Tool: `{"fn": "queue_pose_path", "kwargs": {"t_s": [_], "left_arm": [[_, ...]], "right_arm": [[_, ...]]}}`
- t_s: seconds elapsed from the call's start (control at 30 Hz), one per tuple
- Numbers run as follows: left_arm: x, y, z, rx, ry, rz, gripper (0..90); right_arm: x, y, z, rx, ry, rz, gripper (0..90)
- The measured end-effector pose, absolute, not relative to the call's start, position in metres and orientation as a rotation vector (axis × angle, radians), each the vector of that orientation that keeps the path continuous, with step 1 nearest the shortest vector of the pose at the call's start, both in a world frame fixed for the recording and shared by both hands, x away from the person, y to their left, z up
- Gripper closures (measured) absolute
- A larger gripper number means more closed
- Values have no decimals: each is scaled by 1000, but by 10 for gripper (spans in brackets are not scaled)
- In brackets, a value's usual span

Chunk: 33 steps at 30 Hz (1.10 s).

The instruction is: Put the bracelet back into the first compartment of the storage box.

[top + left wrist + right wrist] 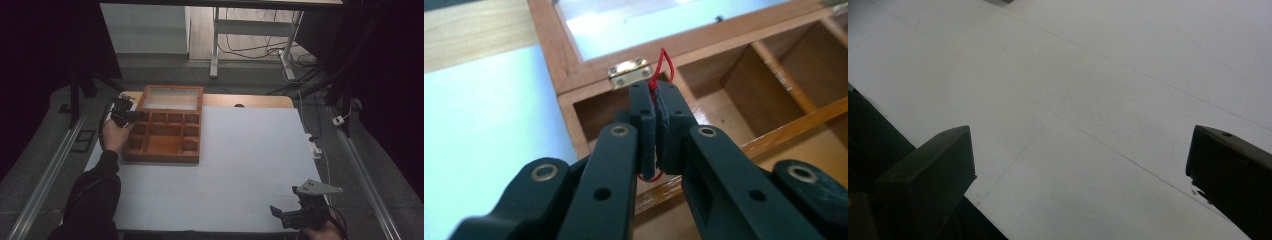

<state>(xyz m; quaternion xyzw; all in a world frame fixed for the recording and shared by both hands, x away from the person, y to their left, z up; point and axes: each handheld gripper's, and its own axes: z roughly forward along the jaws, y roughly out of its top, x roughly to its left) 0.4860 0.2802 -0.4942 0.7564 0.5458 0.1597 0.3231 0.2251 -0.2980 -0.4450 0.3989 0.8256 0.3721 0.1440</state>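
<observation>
A wooden compartment box (165,145) lies on the white table with its glass-paned lid (172,98) swung open toward the far side. My left gripper (134,116) hovers over the box's far left corner, by the brass hinge (628,71). Its jaws are shut on a thin red thread (662,66), whose loop sticks up above the pads and whose tail shows below them. My right gripper (290,216) rests near the table's front right edge. In the right gripper view my right gripper (1080,165) stands open over bare white surface, nothing between its jaws.
The box has several small compartments (744,95) divided by wooden walls. The white table top (250,150) spreads right of the box. A wooden strip (250,100) runs along the far edge. Desk legs and cables (260,50) lie beyond the table.
</observation>
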Motion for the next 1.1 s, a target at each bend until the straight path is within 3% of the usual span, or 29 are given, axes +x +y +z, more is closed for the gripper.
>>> {"fn": "queue_pose_path", "kwargs": {"t_s": [0.67, 0.83, 1.1], "left_arm": [[497, 279, -514, 2063, 1504, 334, 815], [497, 280, -512, 2049, 1498, 321, 763], [494, 280, -500, 2038, 1474, 330, 586]], "right_arm": [[225, -298, -445, 1145, 2379, 1075, 0], [224, -298, -445, 1143, 2378, 1077, 0], [224, -298, -445, 1140, 2378, 1076, 0]]}}
